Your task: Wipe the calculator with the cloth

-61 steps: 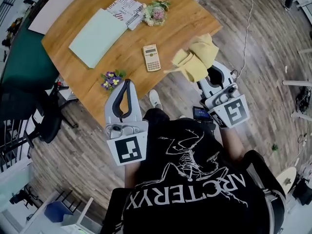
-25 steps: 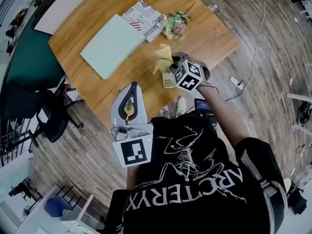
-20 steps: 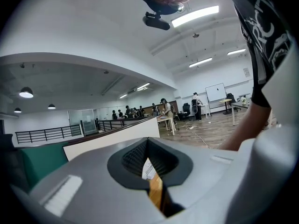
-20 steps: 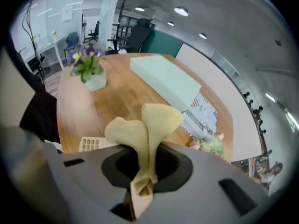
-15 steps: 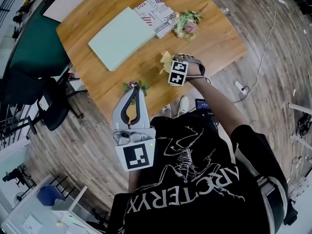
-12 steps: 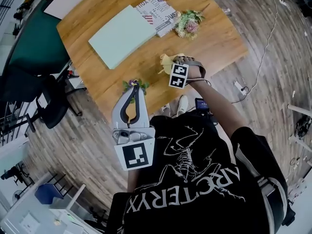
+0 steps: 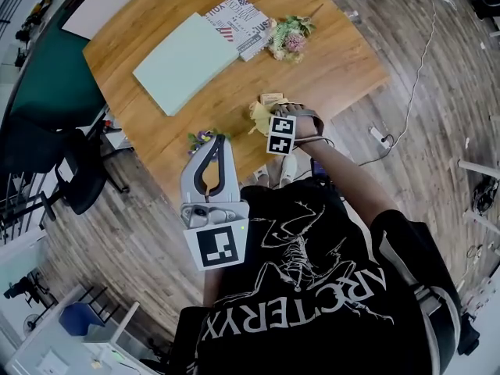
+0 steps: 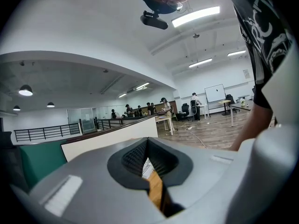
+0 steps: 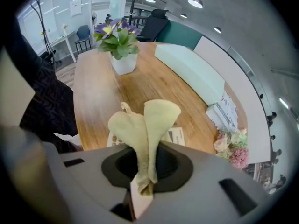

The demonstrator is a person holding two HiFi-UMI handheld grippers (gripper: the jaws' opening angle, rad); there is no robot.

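The calculator [image 7: 272, 98] lies near the front edge of the wooden table [image 7: 336, 61], and only its far end shows past the cloth. In the right gripper view the calculator [image 9: 176, 135] lies right under the jaws. My right gripper [image 7: 267, 118] is shut on the yellow cloth [image 7: 257, 116], which hangs over the calculator. Whether the cloth touches it I cannot tell. The cloth [image 9: 148, 125] sticks up in two folds from the right gripper [image 9: 144, 171]. My left gripper [image 7: 217, 140] hovers at the table's front edge, shut and empty; in its own view the left gripper [image 8: 147, 143] points across the table.
A small pot of purple flowers [image 7: 199, 138] stands just ahead of the left gripper, and the flower pot [image 9: 122, 55] is also in the right gripper view. A pale green folder [image 7: 181, 51], a magazine [image 7: 237, 16] and a pink bouquet [image 7: 287, 37] lie further back. A dark chair [image 7: 74, 182] stands at the left.
My right gripper has carried the cloth from off the table's right side to over the calculator and drawn it toward the front edge, baring the calculator's far end. The left gripper has stayed still.
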